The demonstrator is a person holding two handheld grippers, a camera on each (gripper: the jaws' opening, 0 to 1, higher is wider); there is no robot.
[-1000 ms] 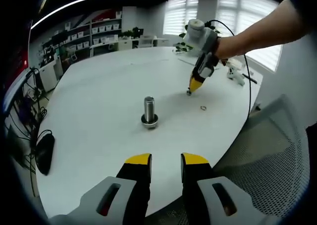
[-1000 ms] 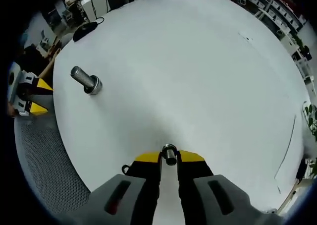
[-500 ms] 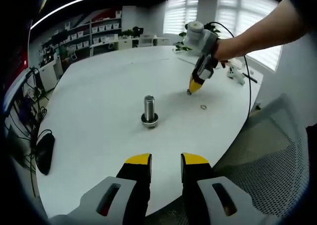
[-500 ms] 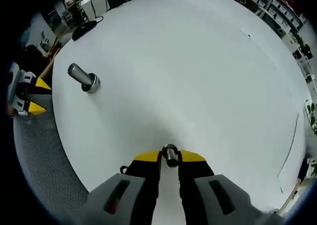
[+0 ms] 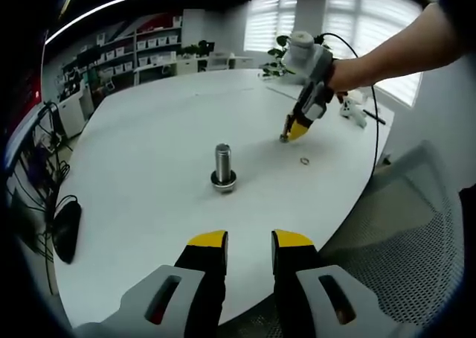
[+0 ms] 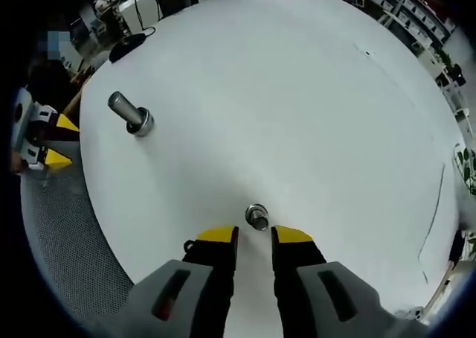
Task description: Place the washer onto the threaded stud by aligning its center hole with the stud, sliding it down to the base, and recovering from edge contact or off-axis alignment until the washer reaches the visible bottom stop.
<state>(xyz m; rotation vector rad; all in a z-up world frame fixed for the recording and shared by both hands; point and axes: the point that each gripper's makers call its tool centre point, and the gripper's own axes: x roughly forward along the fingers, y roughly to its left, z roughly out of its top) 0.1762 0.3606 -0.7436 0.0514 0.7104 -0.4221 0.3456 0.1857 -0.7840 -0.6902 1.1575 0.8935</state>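
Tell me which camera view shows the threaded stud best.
The left gripper view: the stud stands upright near the middle of the table, side-on, with its base visible. In the right gripper view it is smaller, seen from above, off toward the edge.

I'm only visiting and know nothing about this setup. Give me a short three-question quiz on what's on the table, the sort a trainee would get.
1. True or false: the threaded stud stands upright on the white table.
2. Pick one: the small metal ring is A) slid onto the stud, B) lying flat on the table apart from the stud, C) hanging off the table's edge.
3. Fill the gap: the right tongs are ____, with a small metal piece on the table just ahead of their tips.

Key: 1 true; 2 B; 3 open.
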